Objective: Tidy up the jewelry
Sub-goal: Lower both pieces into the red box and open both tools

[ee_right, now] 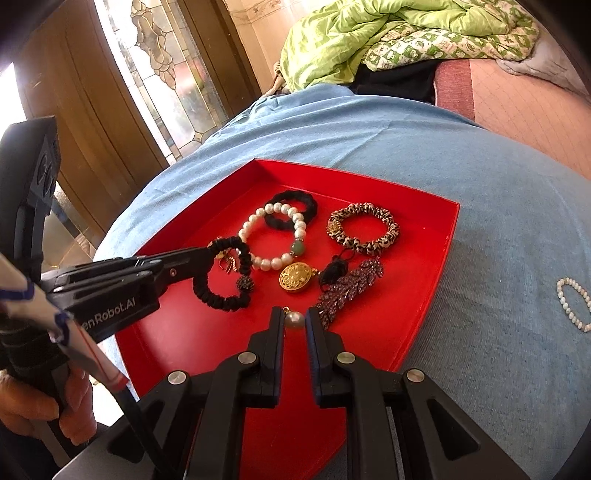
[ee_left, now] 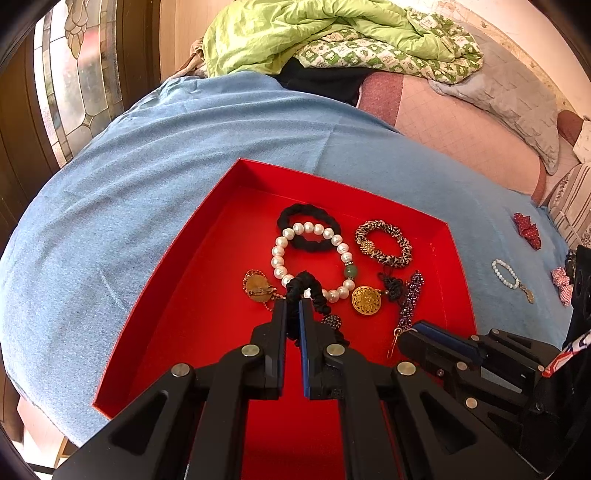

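Note:
A red tray (ee_left: 166, 295) (ee_right: 424, 295) lies on a blue cloth and holds a pearl bracelet (ee_left: 277, 258) (ee_right: 266, 264), a black scrunchie (ee_left: 317, 216), a leopard scrunchie (ee_left: 384, 243) (ee_right: 369, 229), a gold pendant (ee_left: 366, 300) (ee_right: 295, 277) and a purple leaf brooch (ee_left: 410, 299) (ee_right: 351, 291). My left gripper (ee_left: 293, 301) (ee_right: 207, 254) is shut on a black hair tie (ee_left: 301, 282) (ee_right: 221, 291) over the tray. My right gripper (ee_right: 294, 312) (ee_left: 410, 332) is shut on a grey pearl earring (ee_right: 294, 320) at the tray's near side.
On the cloth right of the tray lie a small white bead bracelet (ee_left: 506, 275) (ee_right: 572, 302), a red bow (ee_left: 528, 230) and a pink bow (ee_left: 561, 284). A green quilt (ee_left: 314, 33) and pillow sit at the back. A glass door stands left.

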The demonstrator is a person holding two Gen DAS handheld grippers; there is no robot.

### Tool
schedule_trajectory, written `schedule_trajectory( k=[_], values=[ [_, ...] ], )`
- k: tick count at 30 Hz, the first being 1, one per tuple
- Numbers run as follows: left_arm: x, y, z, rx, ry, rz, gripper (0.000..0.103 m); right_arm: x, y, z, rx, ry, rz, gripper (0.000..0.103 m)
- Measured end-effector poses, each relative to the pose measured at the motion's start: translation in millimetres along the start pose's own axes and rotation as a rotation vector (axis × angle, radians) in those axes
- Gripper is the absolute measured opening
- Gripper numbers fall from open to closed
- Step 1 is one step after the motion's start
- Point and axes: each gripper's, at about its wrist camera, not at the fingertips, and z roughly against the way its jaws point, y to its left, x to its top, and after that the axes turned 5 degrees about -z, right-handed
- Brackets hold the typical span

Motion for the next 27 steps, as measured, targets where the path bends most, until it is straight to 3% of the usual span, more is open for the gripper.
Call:
schedule_trajectory(
  k=[16, 21, 27],
  values=[
    [0.0, 2.9, -1.8, 0.0, -0.003, 0.018, 0.01, 5.5, -9.2, 1.8, 0.012, 0.001, -0.038, 0.014],
    [-0.6, 5.0, 1.8, 0.002, -0.02, 0.032, 0.025, 7.0, -11.0, 5.3, 0.023, -0.01, -0.051, 0.019],
    [0.2, 4.4, 3.7, 0.001, -0.027, 0.031, 0.026, 11.5, -16.7, 14.6, 0.046, -0.034, -0.084, 0.019]
  ],
)
